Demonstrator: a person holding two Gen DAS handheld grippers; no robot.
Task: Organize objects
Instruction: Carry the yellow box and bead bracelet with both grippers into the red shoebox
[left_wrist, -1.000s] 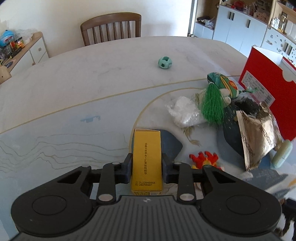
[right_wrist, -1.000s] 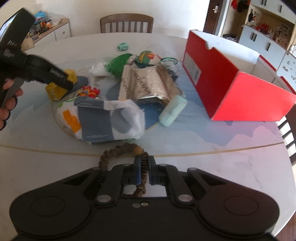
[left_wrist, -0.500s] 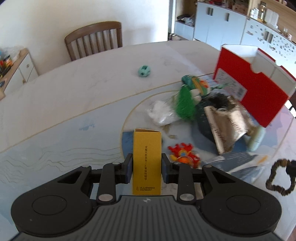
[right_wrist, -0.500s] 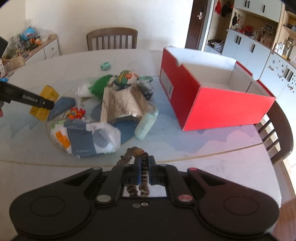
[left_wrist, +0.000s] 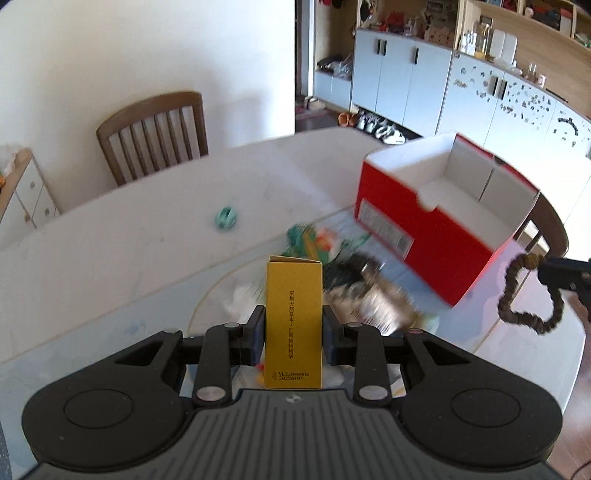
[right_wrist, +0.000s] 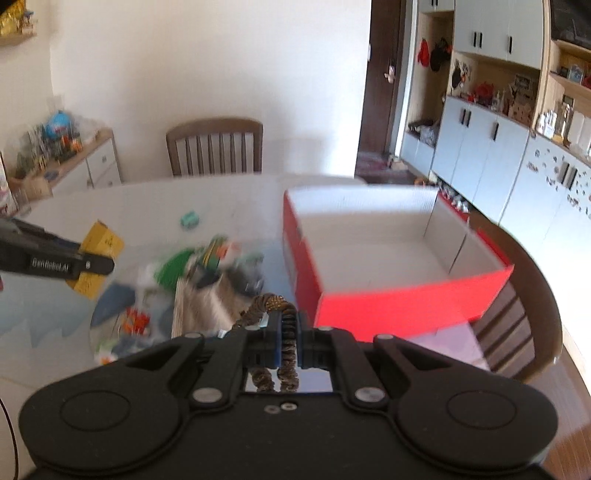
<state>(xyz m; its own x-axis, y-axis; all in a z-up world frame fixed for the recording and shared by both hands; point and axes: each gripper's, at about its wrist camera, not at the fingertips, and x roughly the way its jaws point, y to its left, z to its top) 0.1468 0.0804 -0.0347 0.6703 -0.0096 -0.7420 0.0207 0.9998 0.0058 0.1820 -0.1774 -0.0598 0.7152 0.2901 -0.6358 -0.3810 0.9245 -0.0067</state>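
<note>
Yellow carton (left_wrist: 293, 325) clamped upright in left gripper (left_wrist: 293, 341), aloft over table (left_wrist: 110, 251) | brown bead bracelet (right_wrist: 286, 341) pinched in right gripper (right_wrist: 288, 349), dangling near red box (right_wrist: 399, 266) | box open, white inside, on table right of blurred clutter pile (right_wrist: 207, 280) | green ball (left_wrist: 226, 218) apart, beyond pile

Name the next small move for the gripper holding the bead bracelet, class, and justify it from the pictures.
Probably carry the right gripper forward over the red box, then release. It is shut on the bead bracelet, held above the table, and the box's white inside looks empty. The left gripper holds the yellow carton.
</note>
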